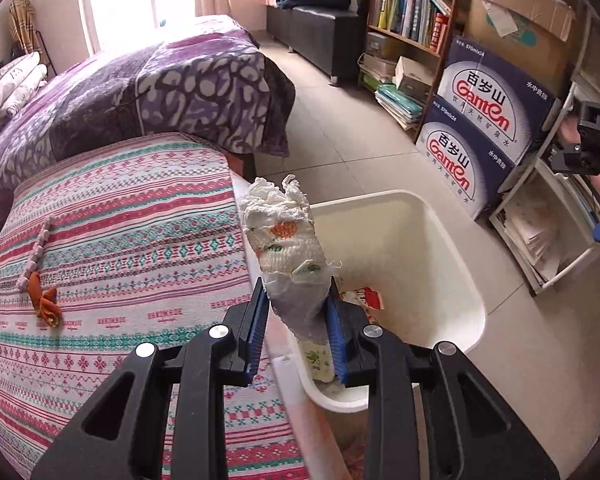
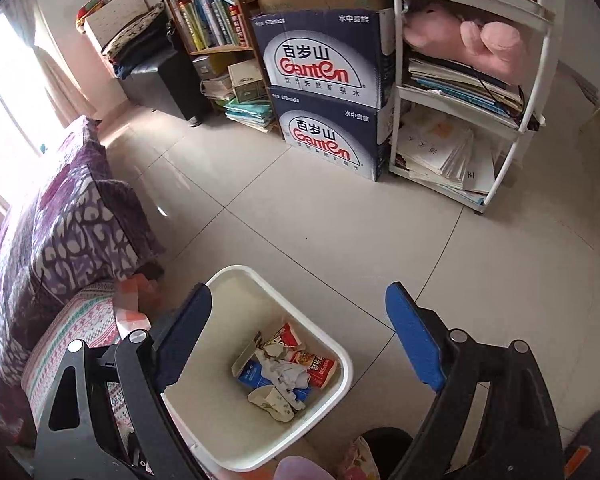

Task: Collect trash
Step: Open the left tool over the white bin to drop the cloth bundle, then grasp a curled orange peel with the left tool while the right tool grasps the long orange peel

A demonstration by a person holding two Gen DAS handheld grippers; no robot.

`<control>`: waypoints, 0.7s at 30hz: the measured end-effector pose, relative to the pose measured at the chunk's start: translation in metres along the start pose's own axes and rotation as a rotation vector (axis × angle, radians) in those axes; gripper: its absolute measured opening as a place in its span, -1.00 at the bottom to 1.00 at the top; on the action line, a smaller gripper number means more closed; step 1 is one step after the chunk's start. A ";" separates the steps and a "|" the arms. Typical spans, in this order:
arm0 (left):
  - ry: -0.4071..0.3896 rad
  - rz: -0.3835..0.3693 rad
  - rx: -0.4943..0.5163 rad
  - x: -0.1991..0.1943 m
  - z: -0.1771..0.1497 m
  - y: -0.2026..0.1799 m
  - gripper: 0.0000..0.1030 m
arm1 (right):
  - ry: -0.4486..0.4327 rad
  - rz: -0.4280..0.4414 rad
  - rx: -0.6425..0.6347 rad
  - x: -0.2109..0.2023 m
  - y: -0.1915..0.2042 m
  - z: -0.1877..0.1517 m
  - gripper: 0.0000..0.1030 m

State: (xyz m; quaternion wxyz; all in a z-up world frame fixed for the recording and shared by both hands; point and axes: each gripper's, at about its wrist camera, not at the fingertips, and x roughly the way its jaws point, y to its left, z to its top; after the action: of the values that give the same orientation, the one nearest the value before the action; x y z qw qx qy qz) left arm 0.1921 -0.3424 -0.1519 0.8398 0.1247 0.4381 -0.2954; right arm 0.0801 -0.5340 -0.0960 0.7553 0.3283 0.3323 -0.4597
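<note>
— Nearest thing first: what's the left gripper [image 1: 298,300] doing?
— Clenched on a crumpled tissue wad [image 1: 286,248], held upright over the white bin's [image 1: 456,248] near rim.
— And the right gripper [image 2: 298,332]?
— Fingers spread wide, empty, tilted down over the bin, wrappers [image 2: 296,364] inside.
— Further out?
— Orange peel [image 1: 44,300] on the patterned cloth [image 1: 120,220].

The lower end of a crumpled paper wad [image 1: 290,264] disappears between the pads of the left tongs [image 1: 298,316]. The right tongs [image 1: 592,152] are cropped by the frame edge in the left wrist view. Beside the white bin [image 2: 340,360], a blurred pink-orange patch [image 2: 134,300] cannot be identified. Small scraps [image 1: 44,300] on the patterned worktop [image 1: 140,240] remain indistinct.
</note>
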 end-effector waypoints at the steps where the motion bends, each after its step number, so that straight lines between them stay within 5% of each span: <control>1: 0.007 -0.022 -0.005 0.002 0.001 -0.002 -0.43 | 0.003 -0.002 0.008 0.001 -0.004 0.002 0.65; 3: 0.028 -0.096 -0.016 0.006 0.003 -0.007 -0.35 | 0.009 -0.006 0.024 0.003 -0.009 0.003 0.65; 6: 0.056 -0.149 -0.020 0.010 0.001 -0.011 0.21 | 0.024 -0.003 0.039 0.006 -0.011 0.004 0.67; 11: 0.034 -0.007 -0.011 0.010 0.005 0.016 0.33 | 0.043 0.013 0.007 0.007 0.006 -0.004 0.69; 21: 0.144 0.316 -0.215 0.035 -0.006 0.150 0.36 | 0.082 0.054 -0.116 0.005 0.061 -0.033 0.70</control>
State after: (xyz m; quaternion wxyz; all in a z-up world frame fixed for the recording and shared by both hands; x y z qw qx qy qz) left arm 0.2941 -0.2334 -0.1912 0.8508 0.1225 0.5007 -0.1018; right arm 0.1311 -0.4881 -0.1068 0.7709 0.3114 0.3799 -0.4055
